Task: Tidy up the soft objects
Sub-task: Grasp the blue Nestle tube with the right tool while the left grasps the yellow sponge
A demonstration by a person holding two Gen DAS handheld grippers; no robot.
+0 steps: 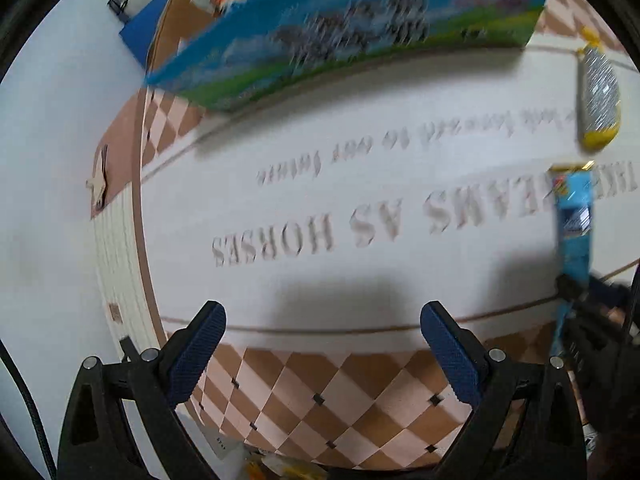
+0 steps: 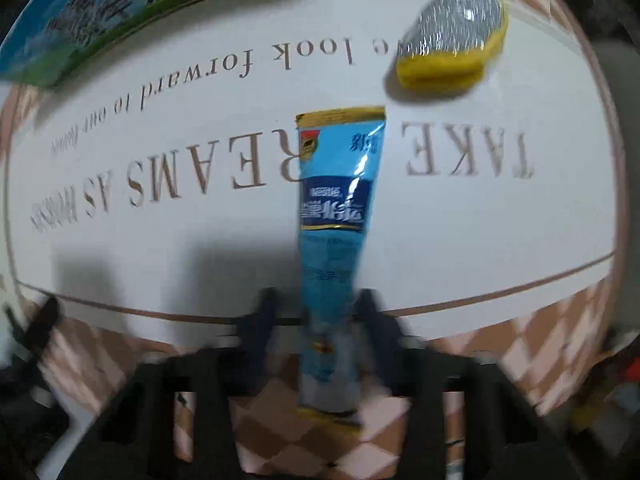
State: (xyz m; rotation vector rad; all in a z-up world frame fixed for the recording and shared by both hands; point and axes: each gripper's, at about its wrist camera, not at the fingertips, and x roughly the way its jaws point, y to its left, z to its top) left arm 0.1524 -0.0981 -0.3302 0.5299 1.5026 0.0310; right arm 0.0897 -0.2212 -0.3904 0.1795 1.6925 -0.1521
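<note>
Blue-padded fingers of the right gripper pinch a blue Nestlé sachet above the mat's near edge; the left gripper hangs spread, holding nothing. Beyond, a yellow scouring sponge lies near the mat's far edge, well apart from the printed box.

A long blue sachet with gold ends lies lengthwise mid-table. A yellow sponge with a silvery, probably scouring, top sits beyond it near the table's far edge.
</note>
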